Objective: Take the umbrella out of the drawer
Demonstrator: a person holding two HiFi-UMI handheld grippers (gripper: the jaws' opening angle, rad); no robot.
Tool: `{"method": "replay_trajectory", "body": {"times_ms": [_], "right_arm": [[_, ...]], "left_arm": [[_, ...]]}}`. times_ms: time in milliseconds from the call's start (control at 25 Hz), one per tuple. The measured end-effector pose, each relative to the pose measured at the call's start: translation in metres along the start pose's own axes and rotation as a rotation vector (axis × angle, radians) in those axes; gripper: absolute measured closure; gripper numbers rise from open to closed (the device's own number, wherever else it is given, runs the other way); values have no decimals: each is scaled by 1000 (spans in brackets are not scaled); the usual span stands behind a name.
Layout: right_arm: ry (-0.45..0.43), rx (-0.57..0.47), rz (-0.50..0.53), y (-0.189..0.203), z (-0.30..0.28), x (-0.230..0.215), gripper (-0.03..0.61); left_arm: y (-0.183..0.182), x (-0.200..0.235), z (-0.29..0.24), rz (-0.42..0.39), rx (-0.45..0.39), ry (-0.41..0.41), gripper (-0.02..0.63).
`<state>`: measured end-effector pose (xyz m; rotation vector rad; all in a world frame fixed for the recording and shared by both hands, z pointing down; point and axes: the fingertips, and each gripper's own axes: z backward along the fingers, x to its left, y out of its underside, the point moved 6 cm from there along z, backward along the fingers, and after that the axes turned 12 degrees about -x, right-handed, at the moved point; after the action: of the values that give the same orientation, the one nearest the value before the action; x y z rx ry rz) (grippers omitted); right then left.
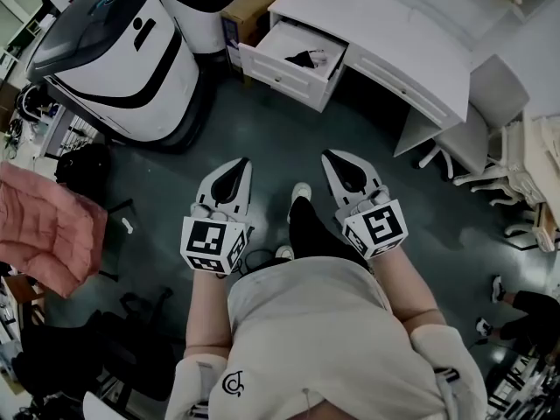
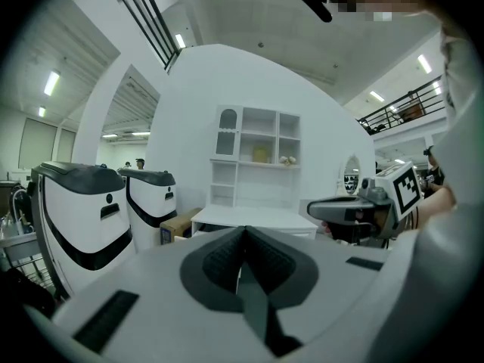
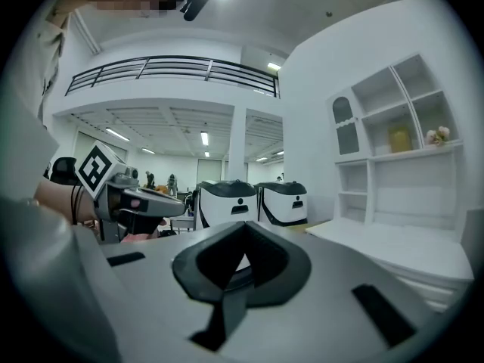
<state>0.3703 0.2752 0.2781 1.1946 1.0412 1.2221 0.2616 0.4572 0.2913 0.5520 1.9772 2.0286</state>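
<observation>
The white drawer (image 1: 278,71) stands pulled out of the white desk (image 1: 394,38) at the top of the head view. A dark folded umbrella (image 1: 306,58) lies inside it. My left gripper (image 1: 234,170) and right gripper (image 1: 338,161) are held side by side in front of the person's body, well short of the drawer, over the dark floor. Both point toward the desk. In the left gripper view the left gripper (image 2: 244,229) is shut with nothing between its pads. The right gripper (image 3: 246,224) likewise looks shut and empty in its own view.
Two large white-and-black machines (image 1: 122,51) stand left of the desk, with a cardboard box (image 1: 254,7) between them and the drawer. A white chair (image 1: 477,138) sits right of the desk. A pink jacket (image 1: 44,226) lies at the far left. A white shelf unit (image 2: 257,157) rises above the desk.
</observation>
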Motion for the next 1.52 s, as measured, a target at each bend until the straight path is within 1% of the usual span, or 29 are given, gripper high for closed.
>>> {"method": "replay_trajectory", "body": {"times_ms": [240,360,480,680,840,1000,1160,1240,1400,1520], "right_arm": [[-14,-5,-19,17,-55,-39,574],[-50,-7,-22,26,-90,-68,573],[-70,-20,-14,30,-133,-104,574],[-60,-4,-34,46,-191,-175,573],[-46,5,-53,59,-228,-226,574],[-7,24,-78,74,-250,-266,573],[45,46,-95,85,-263,-297,572],[72,52,-107,92,-268,-310,573],[129,48,-138,102,-280,-329,572],[189,49,-142,108,-292,-339,574]], "left_arm": [[1,35,-47,8,-11,-29,603],[-2,53,-88,-12,-2,-38,603],[-5,74,-140,-9,-4,-40,603],[-4,105,-230,-6,13,-38,603],[-1,123,-297,-10,24,-17,603],[9,133,-346,-27,94,0,603],[19,143,-385,-19,139,33,603],[26,148,-405,-18,158,63,603],[41,157,-450,-4,197,162,603],[53,165,-485,6,224,262,603]]}}
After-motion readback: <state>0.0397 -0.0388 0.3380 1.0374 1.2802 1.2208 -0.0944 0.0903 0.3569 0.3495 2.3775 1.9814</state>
